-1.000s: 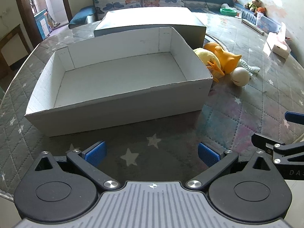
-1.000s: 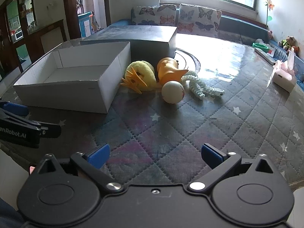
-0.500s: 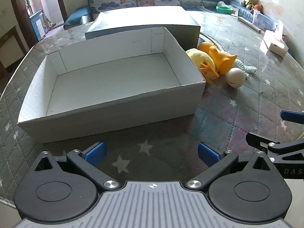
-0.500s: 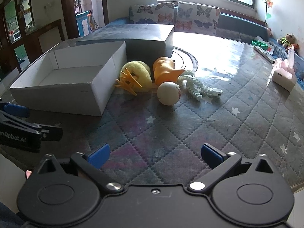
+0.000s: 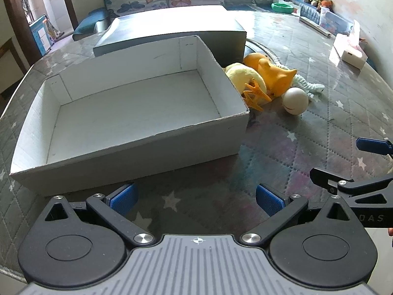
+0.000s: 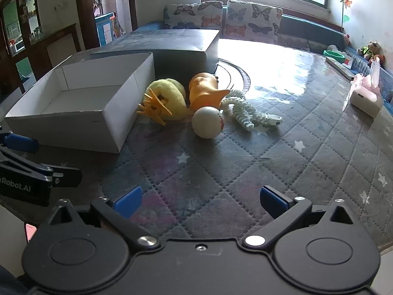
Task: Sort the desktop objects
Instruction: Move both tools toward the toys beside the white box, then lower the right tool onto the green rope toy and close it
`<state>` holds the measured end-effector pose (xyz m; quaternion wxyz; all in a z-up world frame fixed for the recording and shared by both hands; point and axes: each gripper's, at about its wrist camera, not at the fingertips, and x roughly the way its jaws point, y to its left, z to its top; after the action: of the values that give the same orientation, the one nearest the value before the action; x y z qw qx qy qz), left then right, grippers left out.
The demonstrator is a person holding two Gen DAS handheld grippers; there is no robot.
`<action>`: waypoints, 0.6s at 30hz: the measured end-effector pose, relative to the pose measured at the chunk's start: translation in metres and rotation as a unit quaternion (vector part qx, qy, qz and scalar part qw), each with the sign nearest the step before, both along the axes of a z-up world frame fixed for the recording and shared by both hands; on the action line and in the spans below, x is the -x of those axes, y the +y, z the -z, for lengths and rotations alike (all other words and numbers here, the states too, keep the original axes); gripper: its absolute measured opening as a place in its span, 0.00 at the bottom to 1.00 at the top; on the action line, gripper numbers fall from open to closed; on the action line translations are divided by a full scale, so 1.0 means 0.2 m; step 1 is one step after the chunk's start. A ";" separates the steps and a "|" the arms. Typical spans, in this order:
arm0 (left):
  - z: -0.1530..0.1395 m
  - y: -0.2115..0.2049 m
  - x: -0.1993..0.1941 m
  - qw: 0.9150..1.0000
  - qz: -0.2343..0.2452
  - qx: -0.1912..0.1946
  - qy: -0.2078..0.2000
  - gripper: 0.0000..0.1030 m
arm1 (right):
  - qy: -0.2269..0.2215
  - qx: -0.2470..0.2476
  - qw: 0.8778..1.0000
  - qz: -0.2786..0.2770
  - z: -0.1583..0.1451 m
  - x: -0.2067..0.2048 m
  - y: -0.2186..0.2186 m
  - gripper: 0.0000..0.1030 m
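An empty white cardboard box (image 5: pixel 127 137) (image 6: pixel 108 120) stands open on the quilted table. To its right lie a yellow plush toy (image 5: pixel 242 78) (image 6: pixel 169 95), an orange rubber toy (image 5: pixel 275 75) (image 6: pixel 203 91), a white ball (image 5: pixel 294 100) (image 6: pixel 207 122) and a pale jointed toy (image 5: pixel 307 86) (image 6: pixel 248 114). My left gripper (image 5: pixel 196 198) is open and empty, just in front of the box's near wall. My right gripper (image 6: pixel 200 198) is open and empty, well short of the ball.
A dark closed box (image 5: pixel 172 29) (image 6: pixel 172 46) stands behind the white box. A tissue box (image 5: pixel 348 49) (image 6: pixel 366 98) sits at the far right of the table. A sofa with butterfly cushions (image 6: pixel 221 17) lies beyond the table.
Both grippers have moved forward a little toward the box and the toys, and stayed open. The objects have not moved.
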<state>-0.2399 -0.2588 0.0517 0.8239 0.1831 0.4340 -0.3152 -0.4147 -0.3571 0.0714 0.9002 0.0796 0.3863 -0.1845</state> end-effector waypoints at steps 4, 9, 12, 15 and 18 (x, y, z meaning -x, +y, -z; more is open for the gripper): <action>0.00 -0.03 0.00 1.000 0.007 -0.001 0.001 1.00 | 0.001 0.000 1.000 0.001 0.00 -0.01 -0.02 0.99; 0.00 -0.08 -0.01 1.000 0.014 -0.003 0.003 1.00 | 0.001 0.000 1.000 -0.001 0.00 -0.04 -0.06 0.99; 0.00 -0.10 -0.02 1.000 0.017 -0.004 0.004 1.00 | 0.002 0.000 1.000 -0.003 -0.01 -0.07 -0.09 0.98; 0.01 -0.12 -0.03 1.000 0.018 -0.006 0.006 1.00 | 0.002 -0.001 1.000 -0.004 -0.01 -0.09 -0.11 0.98; 0.02 -0.14 -0.04 1.000 0.019 -0.007 0.009 1.00 | 0.002 -0.001 1.000 -0.005 -0.01 -0.12 -0.14 0.97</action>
<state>-0.2316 -0.2869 0.0477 0.8123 0.1943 0.4403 -0.3294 -0.3916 -0.3850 0.0738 0.9003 0.0779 0.3889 -0.1793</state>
